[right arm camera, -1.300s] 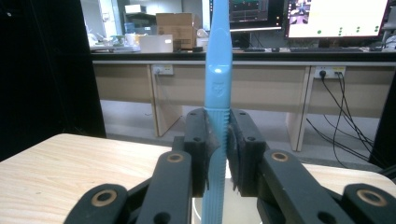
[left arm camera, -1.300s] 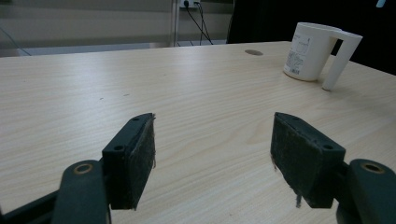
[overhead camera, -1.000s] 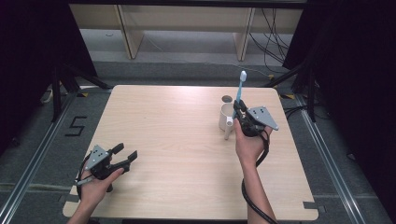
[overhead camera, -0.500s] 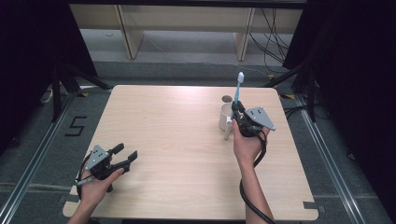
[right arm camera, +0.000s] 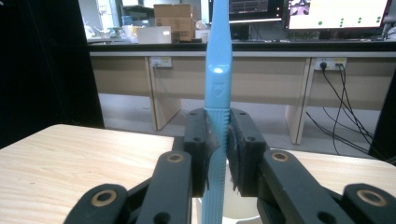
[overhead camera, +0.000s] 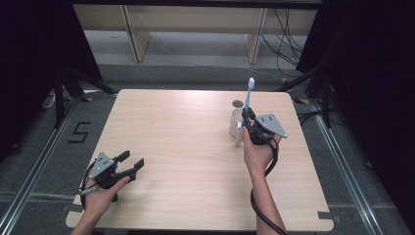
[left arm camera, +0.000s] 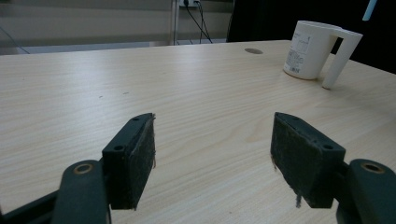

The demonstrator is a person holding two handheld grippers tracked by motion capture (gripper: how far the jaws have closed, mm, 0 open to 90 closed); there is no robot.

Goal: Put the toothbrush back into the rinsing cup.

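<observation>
1. Right of centre in the high view, the right gripper (overhead camera: 248, 117) was held over the far right part of the wooden table (overhead camera: 186, 147), its jaws clenched on a light blue toothbrush (overhead camera: 248, 95).
2. Toothbrush stood nearly upright; its head rose above the gripper toward the upper middle of the frame, and its lower end pointed down at the white mug (overhead camera: 236, 123).
3. Right gripper view: both black pads (right arm camera: 240, 147) pressed the ribbed handle of the toothbrush (right arm camera: 217, 84) from either side; the rim of the mug (right arm camera: 238, 212) sat directly below, at the bottom centre. Whether the handle tip was inside the mug could not be told.
4. Mug stood on the table with its handle toward the near side, just left of the right hand (overhead camera: 258, 152).
5. Lower left of the high view: the left gripper (overhead camera: 131, 162) rested low near the table's near left corner, jaws released, nothing between them.
6. Left gripper view: the two pads (left arm camera: 142, 154) stood wide apart over bare wood; mug (left arm camera: 310, 53) at upper right, well apart.
7. Small round hole (overhead camera: 238, 103) in the tabletop lay just beyond the mug.
</observation>
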